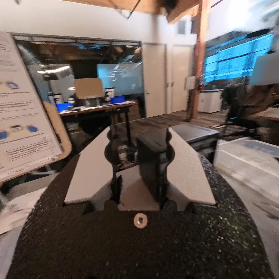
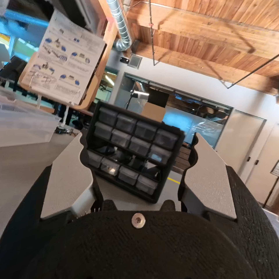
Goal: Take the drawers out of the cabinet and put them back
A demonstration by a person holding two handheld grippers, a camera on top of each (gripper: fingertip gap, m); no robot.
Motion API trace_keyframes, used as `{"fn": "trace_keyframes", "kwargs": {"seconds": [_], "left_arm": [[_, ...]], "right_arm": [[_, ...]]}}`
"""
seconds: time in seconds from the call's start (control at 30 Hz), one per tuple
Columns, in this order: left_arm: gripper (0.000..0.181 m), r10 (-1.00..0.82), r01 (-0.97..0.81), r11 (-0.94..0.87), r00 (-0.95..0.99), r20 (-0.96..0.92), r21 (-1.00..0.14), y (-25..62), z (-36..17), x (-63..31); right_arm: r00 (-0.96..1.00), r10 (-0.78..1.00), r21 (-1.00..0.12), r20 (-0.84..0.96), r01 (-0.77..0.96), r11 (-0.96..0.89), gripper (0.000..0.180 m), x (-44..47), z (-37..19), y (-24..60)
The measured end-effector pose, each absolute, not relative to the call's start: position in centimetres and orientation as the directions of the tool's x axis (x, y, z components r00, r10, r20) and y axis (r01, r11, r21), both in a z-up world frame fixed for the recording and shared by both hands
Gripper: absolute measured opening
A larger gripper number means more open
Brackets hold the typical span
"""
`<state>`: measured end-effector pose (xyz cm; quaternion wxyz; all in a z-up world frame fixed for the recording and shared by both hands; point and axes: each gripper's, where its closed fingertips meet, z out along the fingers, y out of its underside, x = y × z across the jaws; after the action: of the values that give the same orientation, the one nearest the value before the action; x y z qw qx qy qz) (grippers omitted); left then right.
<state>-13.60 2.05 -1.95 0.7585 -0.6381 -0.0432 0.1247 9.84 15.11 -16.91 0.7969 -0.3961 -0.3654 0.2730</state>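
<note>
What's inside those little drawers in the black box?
The cabinet has small smoky drawers, most of them shut. The picture is too blurry to tell what's in them. A few slots look empty, with no drawer.

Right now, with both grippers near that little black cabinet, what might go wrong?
1. The cabinet stands free on the table, and the left gripper is beside it but not clamped on it, so pulling a drawer could drag or tip it.
2. The drawers sit tightly packed, and the right gripper is open wide, so a finger could catch a neighbouring drawer.
</note>
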Motion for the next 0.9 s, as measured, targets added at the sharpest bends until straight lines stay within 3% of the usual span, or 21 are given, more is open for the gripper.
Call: {"fn": "trace_keyframes", "kwargs": {"seconds": [0.03,0.1,0.2,0.3,0.37,0.57,0.73,0.9], "left_arm": [[0.078,0.178,-0.091,0.165,0.982,-0.061,-0.982,1.7,-2.1,-12.4],[0.095,0.088,-0.038,0.105,0.996,-0.028,-0.994,1.2,-3.9,-10.7],[0.116,0.141,-0.042,-0.062,0.989,-0.050,-0.997,0.1,-8.5,-11.5],[0.115,0.179,0.109,-0.083,0.980,0.093,-0.991,-0.8,-11.3,-12.7],[0.114,0.047,0.238,-0.093,0.971,0.235,-0.967,-1.1,-13.2,-10.1],[0.112,0.368,-0.001,-0.247,0.925,-0.095,-0.969,-5.9,-21.0,-14.6],[0.114,0.363,0.111,-0.117,0.930,0.061,-0.987,-6.8,-24.9,-14.6],[0.111,0.403,0.050,-0.045,0.915,0.027,-0.998,-7.4,-24.5,-15.5]], "right_arm": [[0.600,0.721,-0.831,0.346,-0.161,0.533,0.136,11.0,-15.7,15.4],[0.675,0.664,-0.825,0.321,-0.145,0.546,0.135,14.5,-13.6,17.2],[0.814,0.487,-0.826,0.317,-0.016,0.564,0.133,21.9,-12.7,21.7],[0.883,0.275,-0.841,0.381,0.206,0.501,0.121,29.6,-15.0,26.4],[0.896,0.201,-0.873,0.396,0.300,0.384,0.102,34.0,-17.3,29.0],[0.950,0.295,-0.995,0.098,0.100,0.010,0.081,38.9,-23.7,34.2],[0.939,0.342,-0.996,0.047,0.070,-0.055,0.065,38.3,-25.7,35.5],[0.927,0.374,-0.992,0.020,0.066,-0.111,0.039,38.3,-26.1,35.9]]}}
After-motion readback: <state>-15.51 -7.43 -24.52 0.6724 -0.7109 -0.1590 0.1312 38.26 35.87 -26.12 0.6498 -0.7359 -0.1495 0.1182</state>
